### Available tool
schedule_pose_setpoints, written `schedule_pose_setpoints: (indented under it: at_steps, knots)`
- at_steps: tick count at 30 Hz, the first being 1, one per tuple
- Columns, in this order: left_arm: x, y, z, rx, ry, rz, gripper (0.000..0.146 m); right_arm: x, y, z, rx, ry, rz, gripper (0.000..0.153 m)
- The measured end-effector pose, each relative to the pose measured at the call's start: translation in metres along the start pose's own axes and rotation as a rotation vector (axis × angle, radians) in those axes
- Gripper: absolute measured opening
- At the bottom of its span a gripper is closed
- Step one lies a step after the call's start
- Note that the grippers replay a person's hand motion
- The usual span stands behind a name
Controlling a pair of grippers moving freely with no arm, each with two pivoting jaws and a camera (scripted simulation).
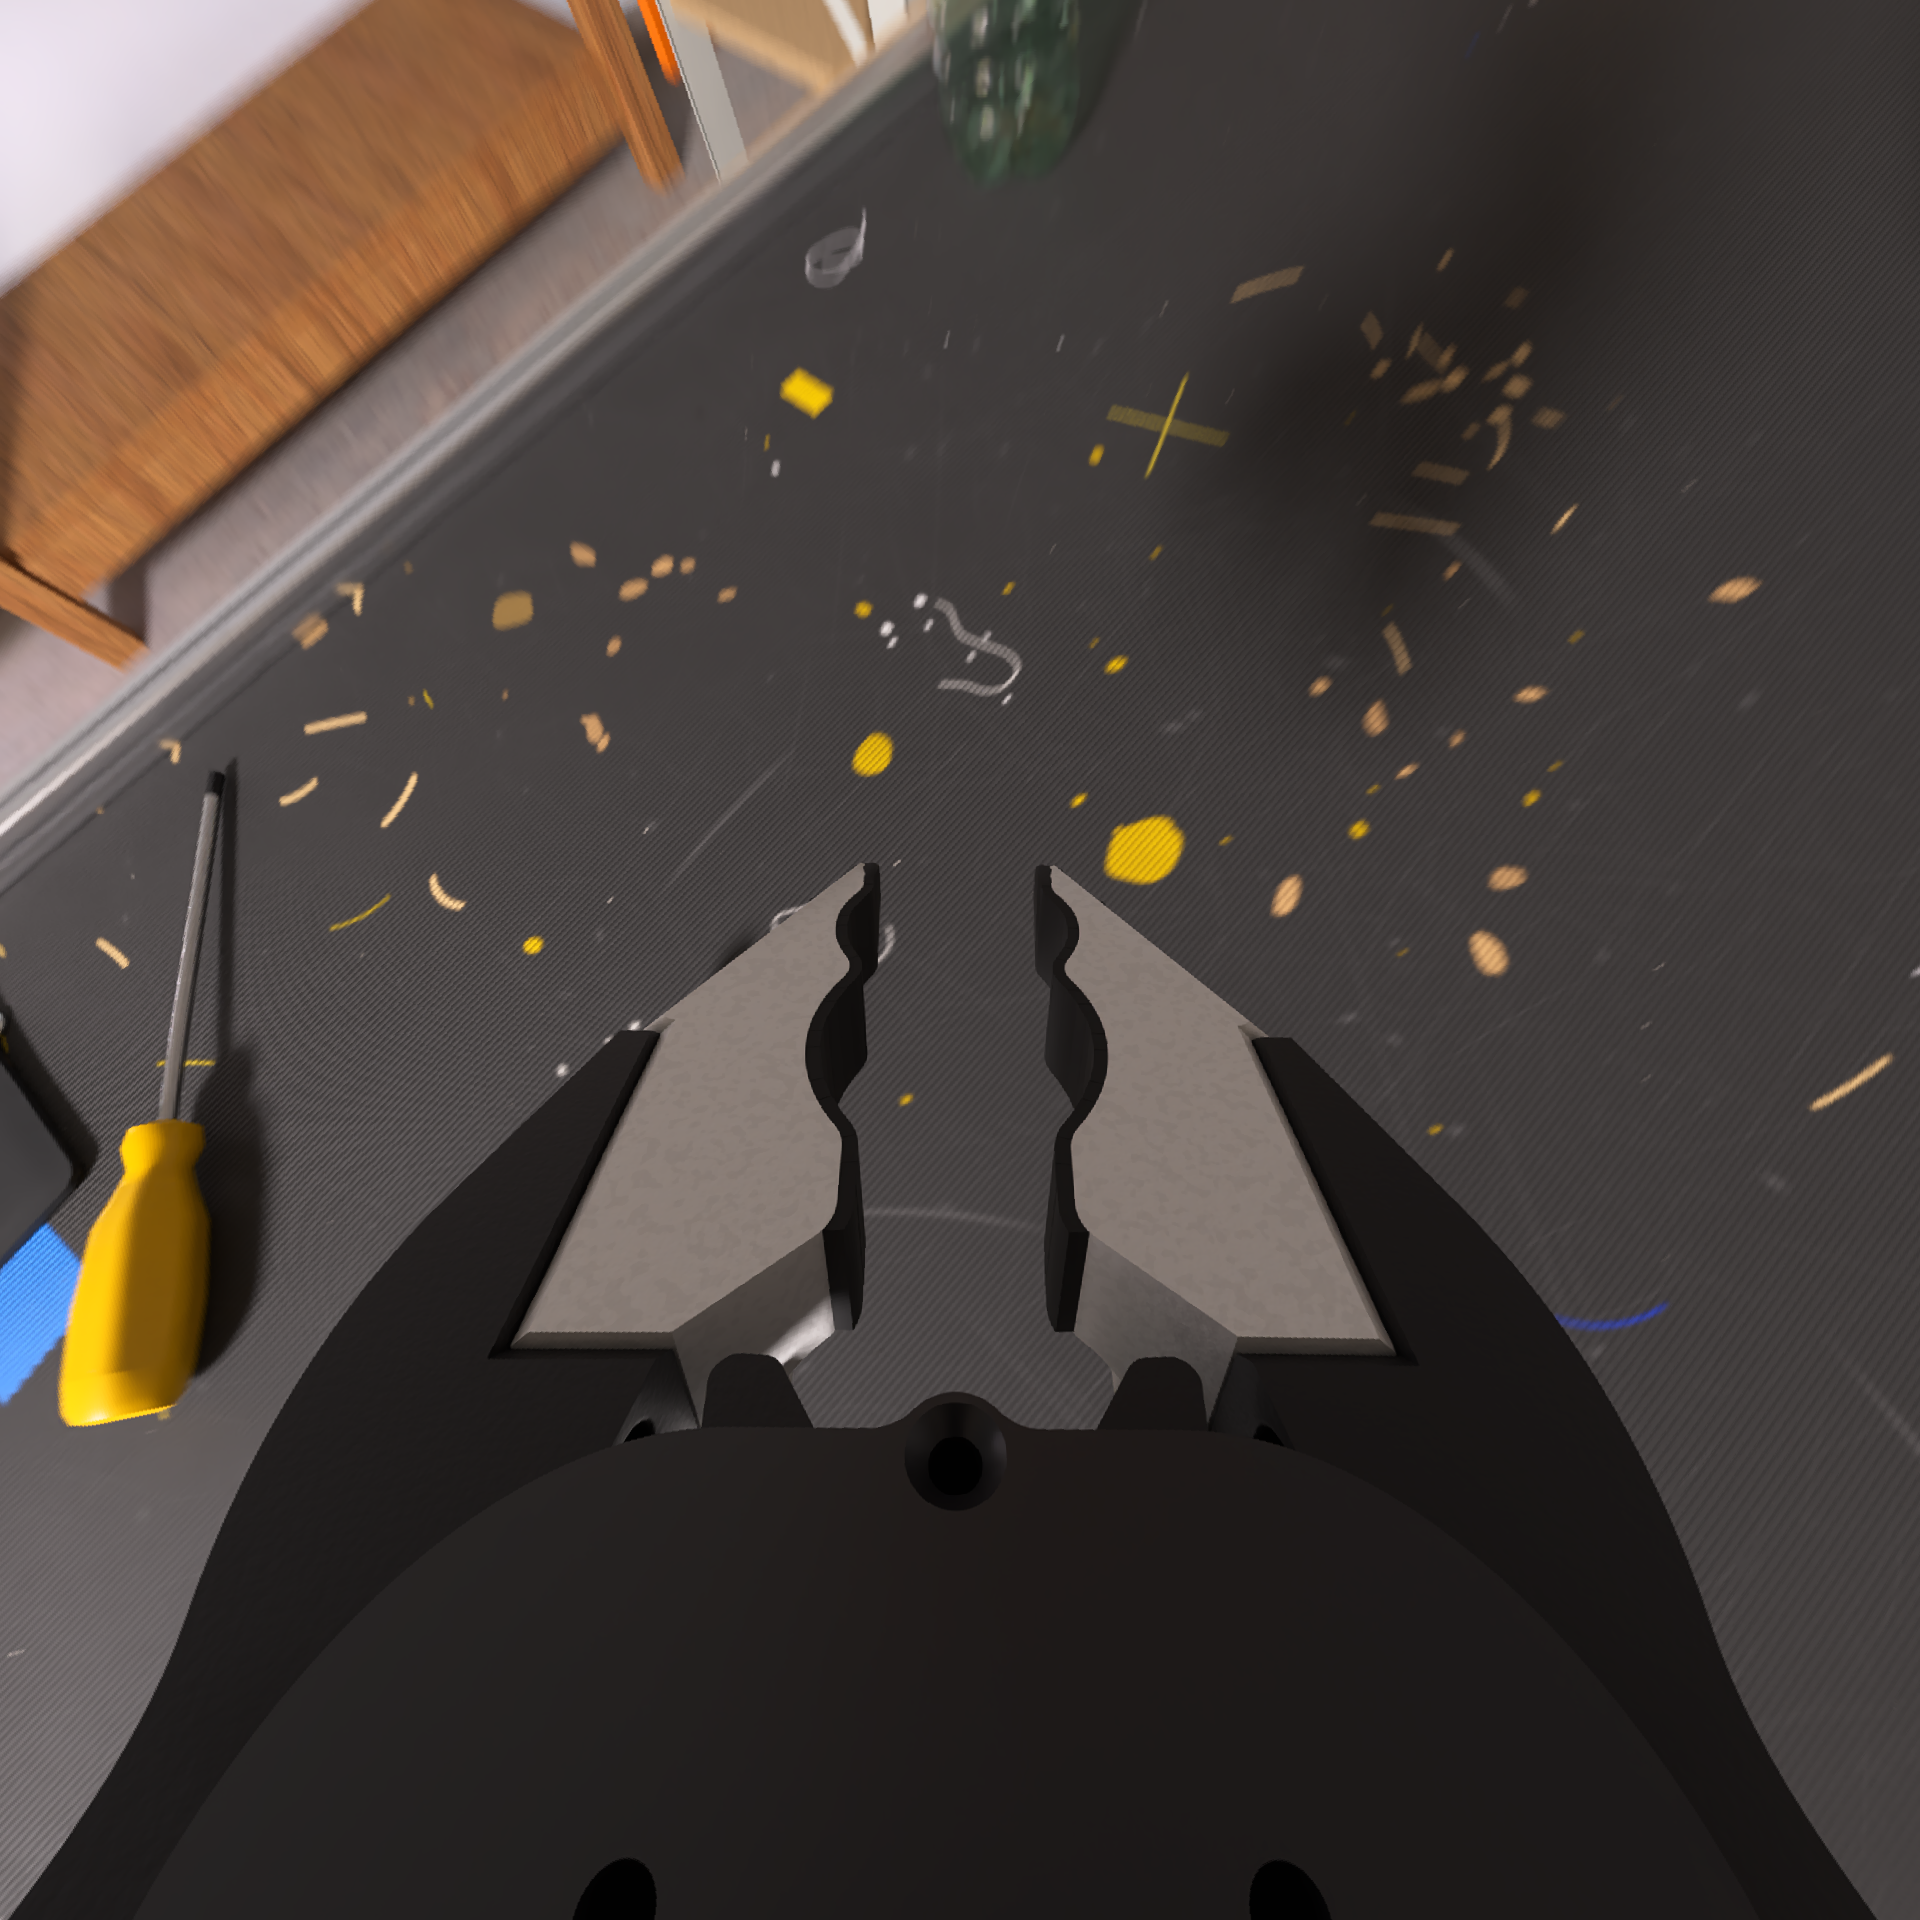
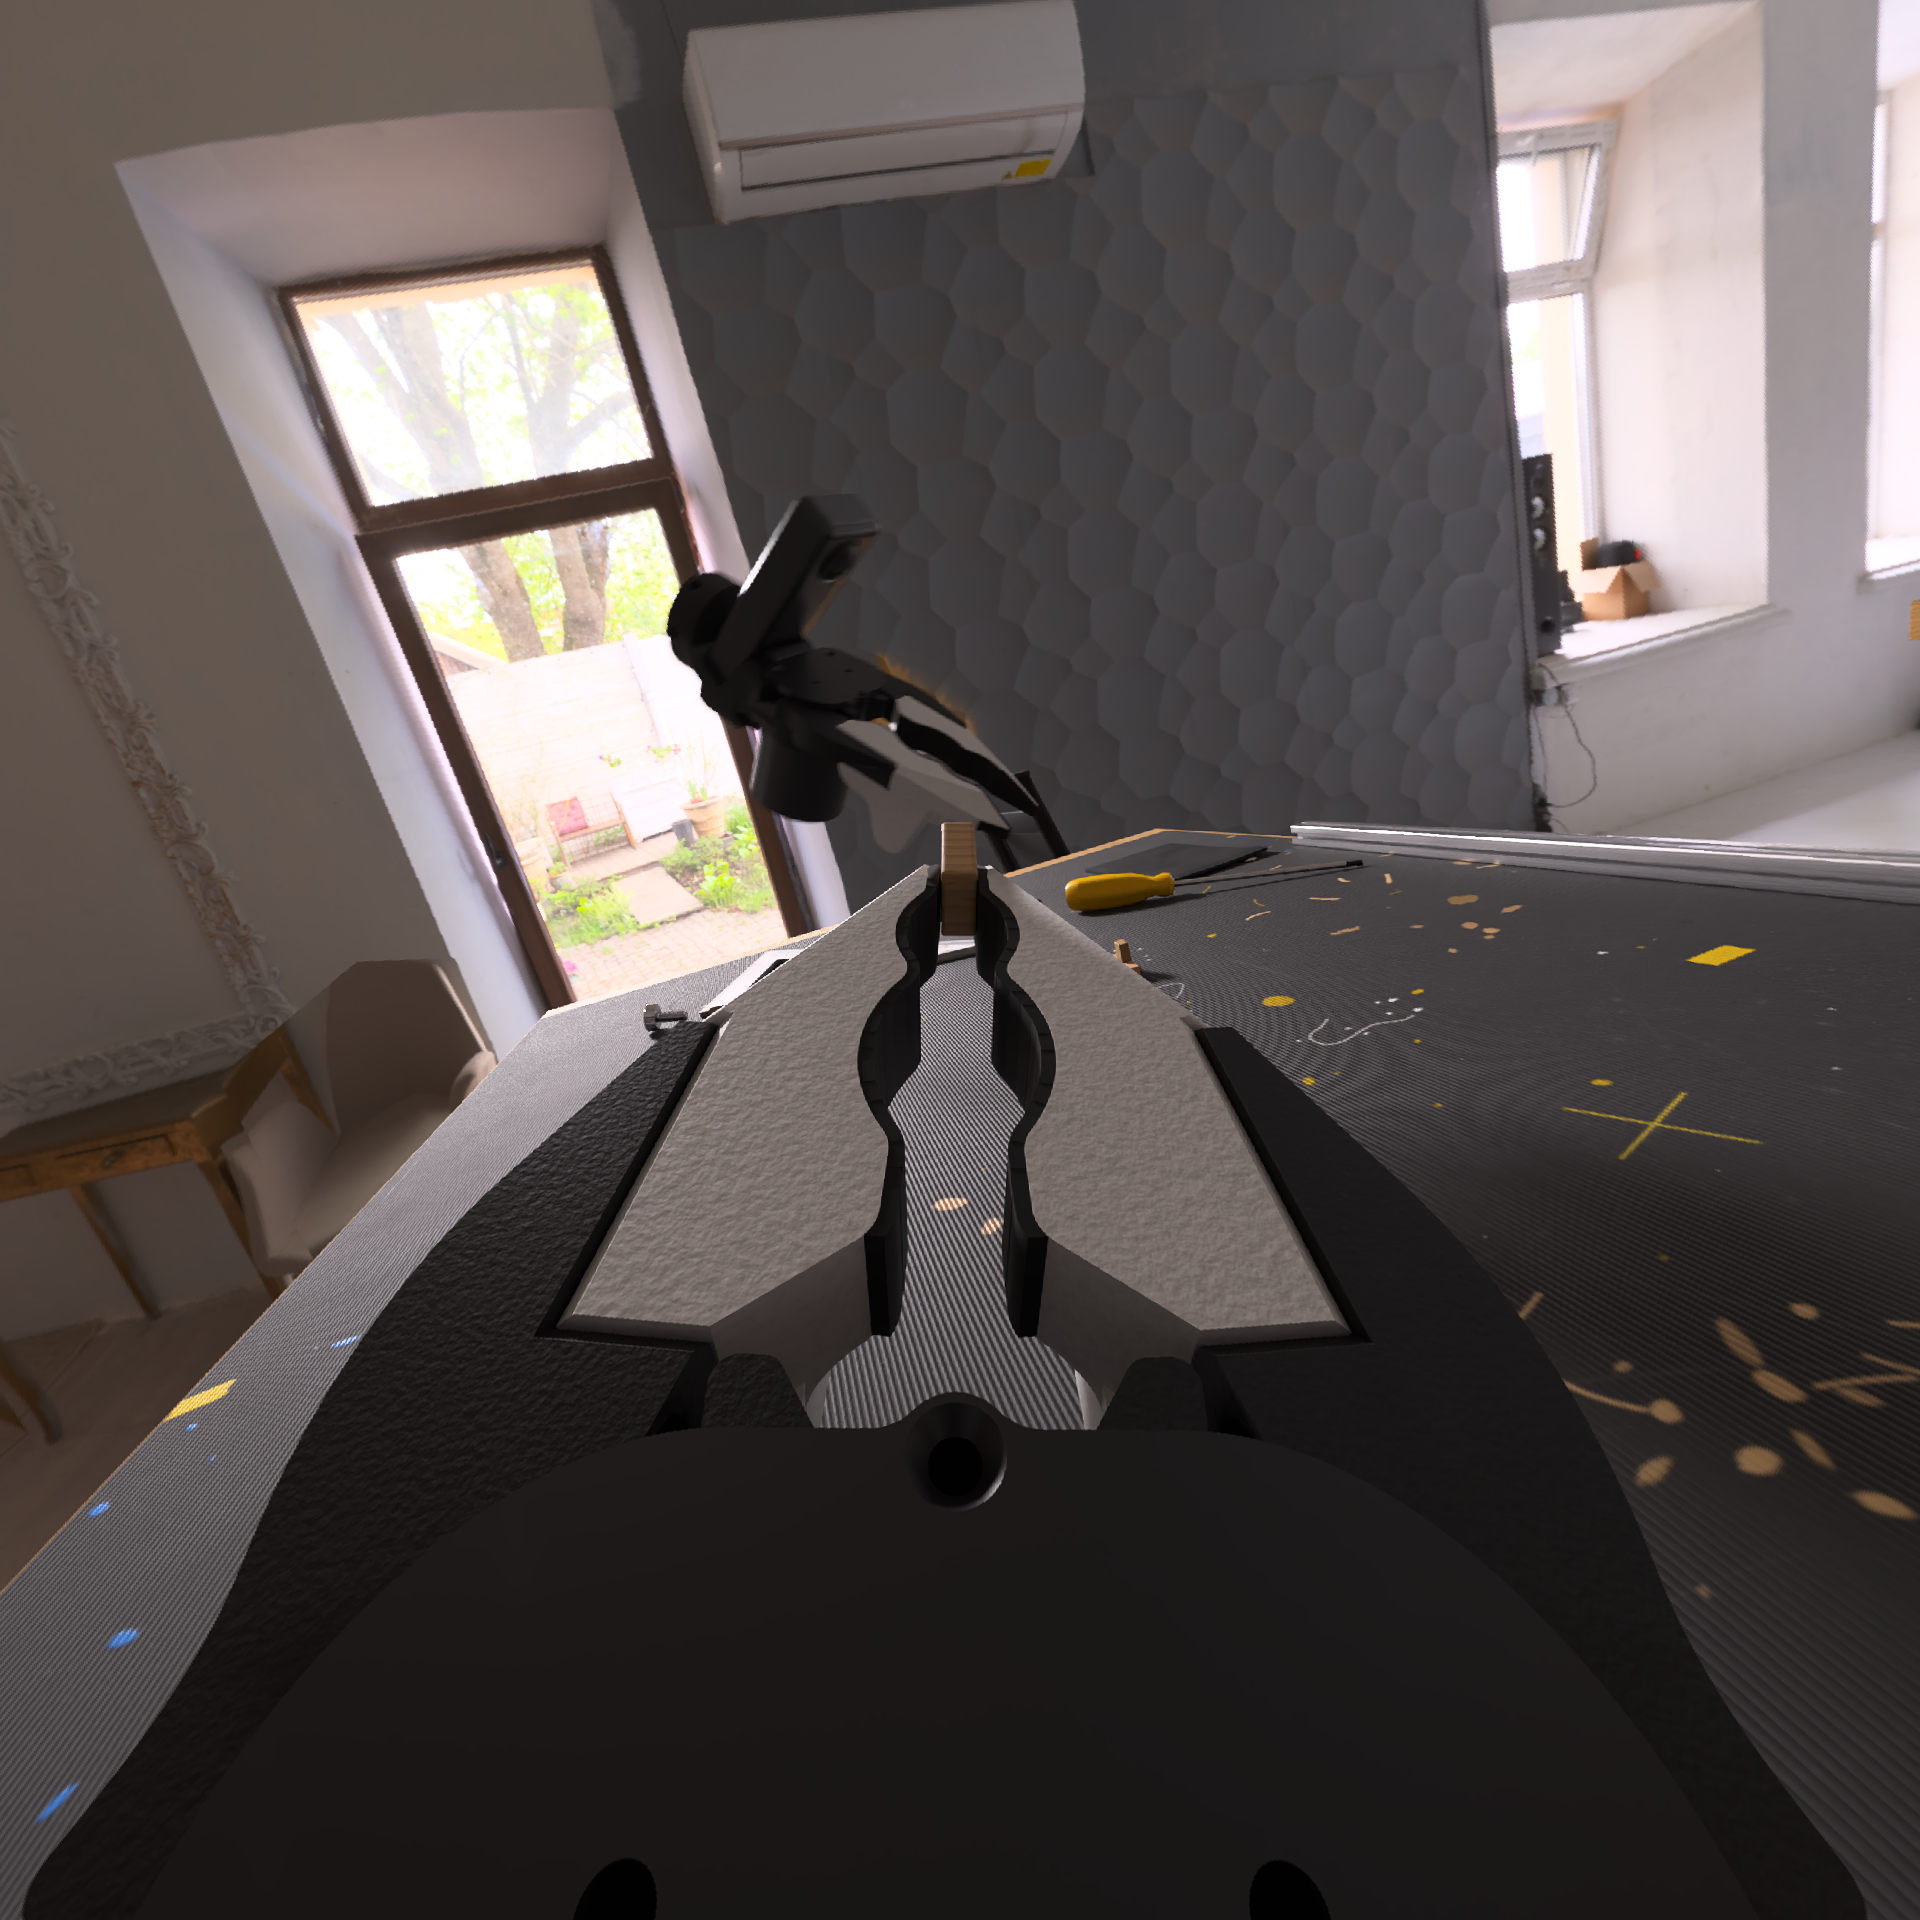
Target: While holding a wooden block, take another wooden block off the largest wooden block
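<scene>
Left wrist view, low at the left edge: a yellow-handled screwdriver with a thin steel shaft (image 1: 140,1226) lies on the dark grey, paint-flecked table mat (image 1: 1558,935). Centre frame, the left gripper (image 1: 956,883) hangs over that mat, jaws parted, nothing between them. Over to the right wrist view: at upper centre the right gripper (image 2: 958,883) pinches a small pale wooden block (image 2: 957,878) upright at its tips, jaws closed to the block's width. No larger block shows in either view.
</scene>
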State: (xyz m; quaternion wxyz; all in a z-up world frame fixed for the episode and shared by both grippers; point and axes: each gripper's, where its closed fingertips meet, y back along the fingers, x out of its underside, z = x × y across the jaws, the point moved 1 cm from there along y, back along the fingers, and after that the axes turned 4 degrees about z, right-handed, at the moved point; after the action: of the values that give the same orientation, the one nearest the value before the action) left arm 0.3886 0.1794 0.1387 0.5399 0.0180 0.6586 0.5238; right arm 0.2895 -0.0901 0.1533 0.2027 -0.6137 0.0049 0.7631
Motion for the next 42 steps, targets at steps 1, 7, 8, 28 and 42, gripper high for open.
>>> schedule_pose_setpoints:
  at_steps: [1, 7, 8, 28, 42]
  knots:
    - [0.001, -0.005, 0.011, 0.017, -0.004, 0.051, 0.028, 0.0, 0.0, 0.0, 0.002, 0.0, -0.001, 0.005]
    - [0.012, -0.048, 0.068, 0.071, -0.165, 0.341, 0.026, 0.001, 0.002, -0.006, 0.027, -0.017, 0.006, 0.005]
    - [0.017, -0.056, 0.077, 0.087, -0.242, 0.383, 0.026, 0.002, 0.003, -0.007, 0.029, -0.019, 0.006, 0.005]
    - [0.087, -0.082, 0.102, 0.379, -0.84, 0.733, 0.015, -0.006, 0.012, -0.018, 0.019, -0.151, -0.076, 0.005]
    - [0.093, -0.085, 0.102, 0.378, -0.779, 0.759, 0.006, -0.007, 0.014, -0.02, 0.031, -0.155, -0.08, 0.005]
